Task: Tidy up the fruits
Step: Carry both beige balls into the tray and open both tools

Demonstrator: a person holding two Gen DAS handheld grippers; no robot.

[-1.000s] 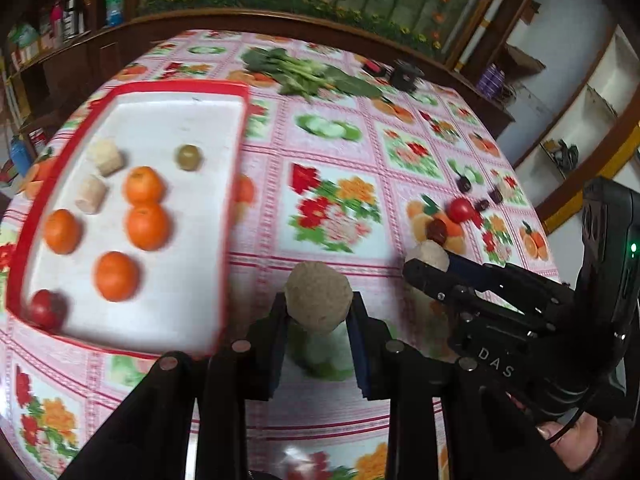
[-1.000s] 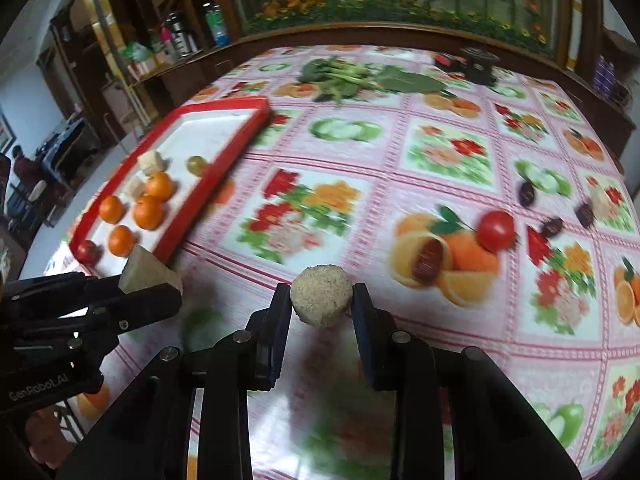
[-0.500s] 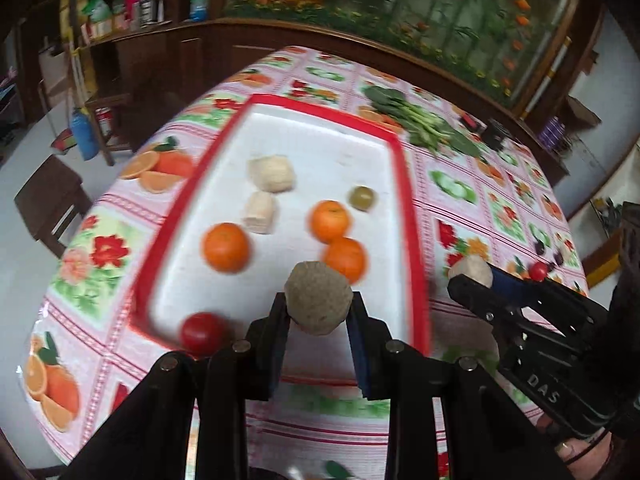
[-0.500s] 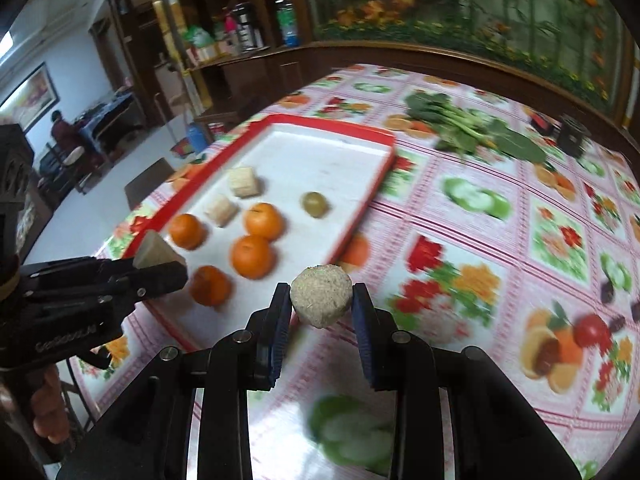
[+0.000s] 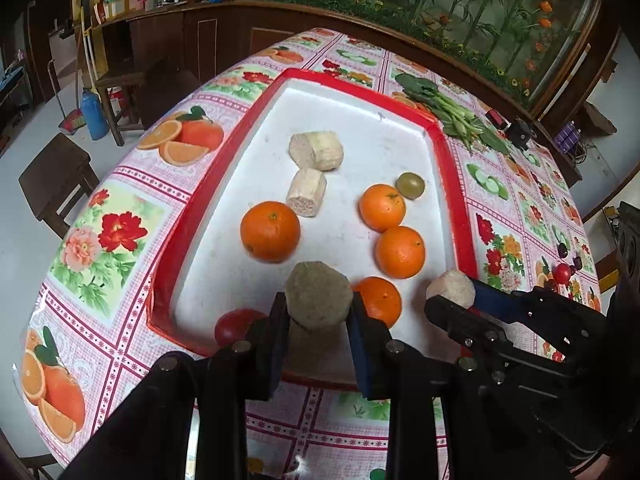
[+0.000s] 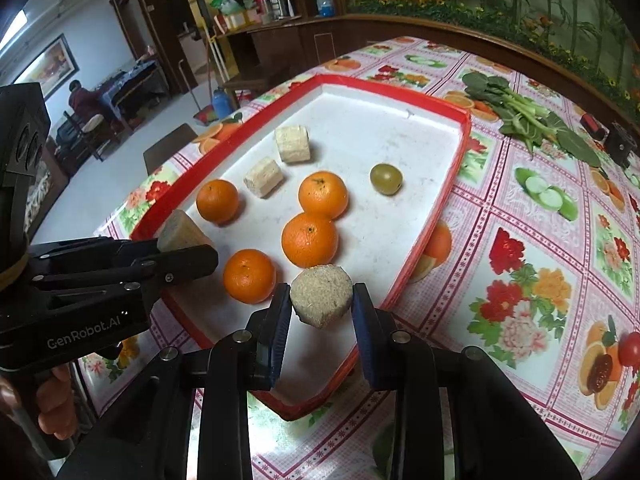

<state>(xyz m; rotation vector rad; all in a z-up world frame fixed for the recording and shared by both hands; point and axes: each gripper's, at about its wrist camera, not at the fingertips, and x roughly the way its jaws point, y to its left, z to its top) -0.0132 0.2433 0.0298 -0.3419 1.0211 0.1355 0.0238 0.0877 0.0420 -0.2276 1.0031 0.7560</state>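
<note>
A red-rimmed white tray point(image 5: 456, 184) point(image 6: 448, 184) holds several oranges point(image 5: 270, 231) point(image 6: 310, 239), two beige cut chunks point(image 5: 307, 192) point(image 6: 263, 177), a green fruit point(image 5: 410, 185) point(image 6: 385, 178) and a red tomato point(image 5: 232, 326). My left gripper point(image 5: 318, 322) is shut on a beige chunk point(image 5: 318, 300) above the tray's near end. My right gripper point(image 6: 320, 316) is shut on another beige chunk point(image 6: 321, 300) over the tray's near right part. Each gripper shows in the other's view point(image 5: 452, 300) point(image 6: 188, 252).
The flowered tablecloth point(image 6: 520, 264) carries leafy greens point(image 5: 452, 112) point(image 6: 524, 120), a tomato and dark dates at the right point(image 5: 563, 273) point(image 6: 630, 346), and a small black object point(image 6: 620, 144). Stools point(image 5: 52, 184) and a blue bottle point(image 5: 94, 116) stand beyond the table's left edge.
Both grippers, still holding their chunks, have moved left from the open tablecloth to above the tray. The fruit on the tray has not moved.
</note>
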